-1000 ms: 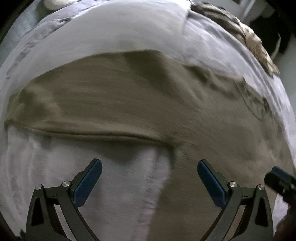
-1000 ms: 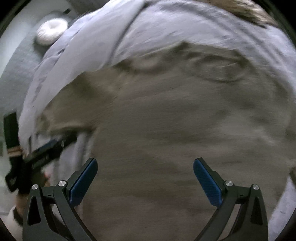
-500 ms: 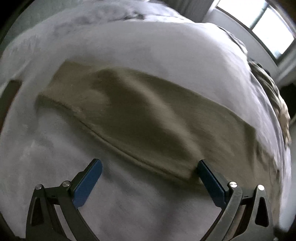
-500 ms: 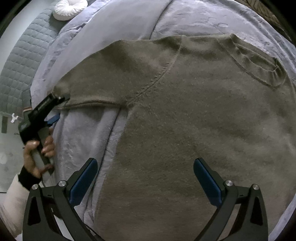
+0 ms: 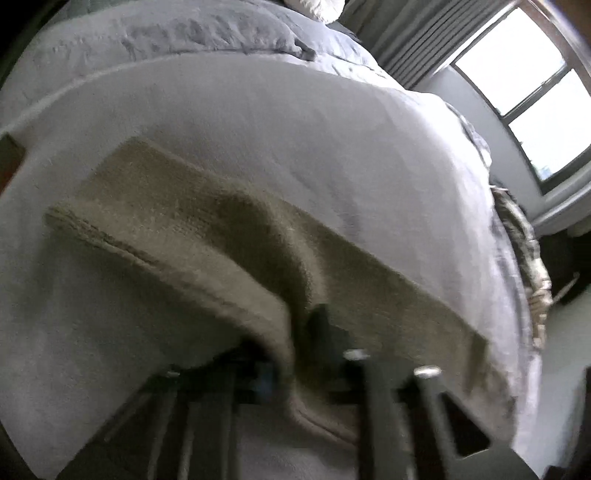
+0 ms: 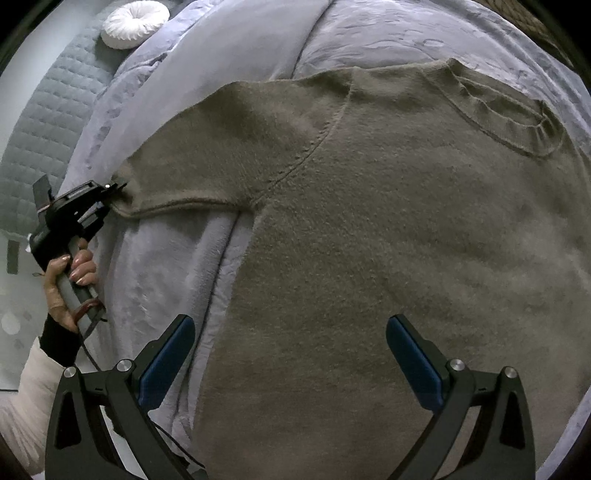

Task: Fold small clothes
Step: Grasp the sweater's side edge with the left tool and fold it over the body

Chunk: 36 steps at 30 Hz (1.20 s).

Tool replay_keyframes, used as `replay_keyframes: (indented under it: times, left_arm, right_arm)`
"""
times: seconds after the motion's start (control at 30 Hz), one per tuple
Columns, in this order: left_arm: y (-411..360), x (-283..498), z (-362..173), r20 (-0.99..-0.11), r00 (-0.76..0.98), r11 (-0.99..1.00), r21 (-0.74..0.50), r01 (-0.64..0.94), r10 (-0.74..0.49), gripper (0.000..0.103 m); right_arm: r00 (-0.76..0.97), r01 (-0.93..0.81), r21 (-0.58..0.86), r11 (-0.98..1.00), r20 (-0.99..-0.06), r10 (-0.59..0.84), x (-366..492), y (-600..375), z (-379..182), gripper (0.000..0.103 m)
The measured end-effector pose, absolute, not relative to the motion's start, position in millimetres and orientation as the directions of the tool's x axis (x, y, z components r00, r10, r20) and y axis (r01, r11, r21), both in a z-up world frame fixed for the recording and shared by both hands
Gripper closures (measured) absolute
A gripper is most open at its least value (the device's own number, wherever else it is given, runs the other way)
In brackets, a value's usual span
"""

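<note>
An olive-brown knit sweater [image 6: 369, 240] lies flat on a lavender blanket [image 6: 166, 258], its collar at the upper right. One sleeve [image 5: 221, 236] stretches out to the left. My left gripper [image 5: 291, 347] is at the sleeve's end, jaws closing with the lifted sleeve edge pinched between them. The right wrist view shows that left gripper [image 6: 114, 186] at the sleeve tip, held by a hand [image 6: 70, 277]. My right gripper [image 6: 290, 354] hovers open over the sweater's body, with nothing between its fingers.
A round white cushion [image 6: 135, 22] lies at the head of the bed, beside a grey quilted cover [image 6: 48, 110]. A window [image 5: 517, 85] with grey curtains is at the upper right. A patterned throw [image 5: 524, 240] hangs at the bed's right edge.
My left gripper went from wide open beside the sleeve to closed around its edge, and the fabric has bunched up there. The right gripper has hardly moved over the last half second.
</note>
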<state>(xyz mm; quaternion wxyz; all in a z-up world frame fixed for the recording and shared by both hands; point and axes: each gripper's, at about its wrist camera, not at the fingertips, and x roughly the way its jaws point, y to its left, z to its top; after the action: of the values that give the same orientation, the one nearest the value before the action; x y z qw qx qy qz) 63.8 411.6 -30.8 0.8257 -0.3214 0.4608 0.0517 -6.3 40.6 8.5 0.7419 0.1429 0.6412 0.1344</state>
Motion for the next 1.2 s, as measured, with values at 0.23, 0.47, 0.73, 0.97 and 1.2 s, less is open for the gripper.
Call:
replay_keyframes:
  times: [0.23,0.47,0.73,0.97,1.2]
  left_arm:
    - [395,55,15,-0.676,0.654,0.787,-0.585,-0.196,-0.339,0.092]
    - [274,72,82,-0.553,0.621,0.779,-0.608,0.156,-0.556,0.092]
    - [85,84,87,-0.595,0.422,0.729,-0.546,0.413,-0.684,0.092]
    - [-30,58,12,-0.812,0.287,0.803,-0.326,0.499,-0.508,0.091]
    - [-30,29,-4,-0.857,0.319,0.834,-0.203,0.513,-0.405,0.01]
  right_arm:
    - [0.182,0.015,0.422,0.907,-0.893,0.412,-14,24,13,0.0]
    - [0.246,0.092,0.435,0.896,-0.882,0.403,-24,-22,27,0.0]
    - [0.331,0.272,0.453,0.849,-0.873,0.359,-53,-114,28,0.0]
    - [0.317,0.415,0.424,0.805,-0.897,0.309,-75,-171,10,0.0]
    - [0.305,0.385,0.342,0.857,-0.924,0.232,-58,-174,12,0.0]
